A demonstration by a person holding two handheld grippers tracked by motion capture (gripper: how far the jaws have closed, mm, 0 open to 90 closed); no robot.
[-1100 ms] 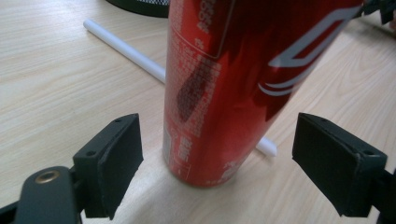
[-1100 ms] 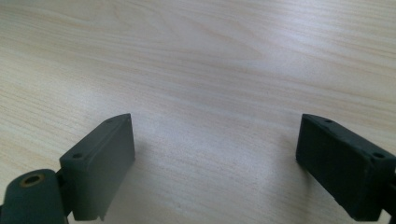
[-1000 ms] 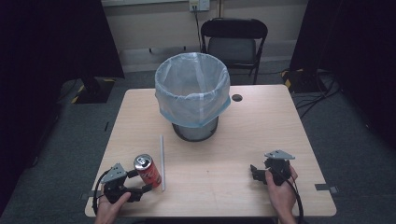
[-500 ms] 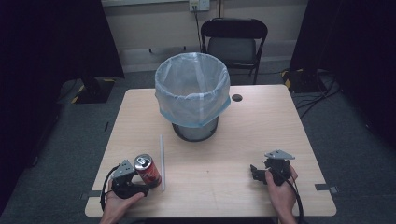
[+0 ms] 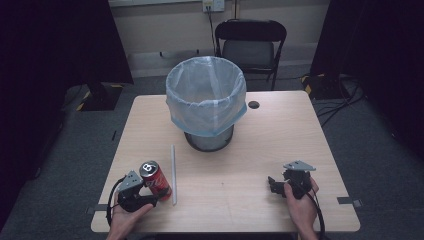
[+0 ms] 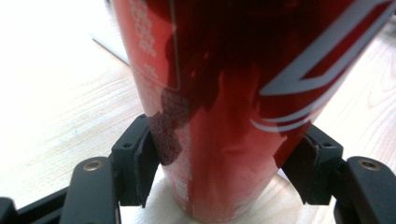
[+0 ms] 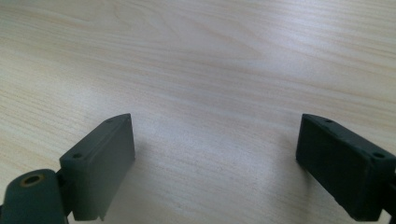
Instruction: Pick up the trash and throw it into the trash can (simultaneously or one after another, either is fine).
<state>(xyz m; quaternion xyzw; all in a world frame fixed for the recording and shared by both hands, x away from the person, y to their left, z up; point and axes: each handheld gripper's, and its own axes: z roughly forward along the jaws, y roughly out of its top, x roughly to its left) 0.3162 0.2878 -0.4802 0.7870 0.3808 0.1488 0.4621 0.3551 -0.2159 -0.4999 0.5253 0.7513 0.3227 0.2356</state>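
Left gripper view: red can [image 6: 224,116] between left tongs [image 6: 229,172] pads.

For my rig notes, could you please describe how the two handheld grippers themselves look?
Both are black: the left gripper and right gripper each carry a grey three-cornered plate on top and trail a black cable. Their jaws are blocky black pads with small screw holes and brass-coloured pivot rivets. No sleeves are visible.

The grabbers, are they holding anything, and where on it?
The left gripper has its jaws on both sides of the red can, low near its base. The right gripper holds nothing.
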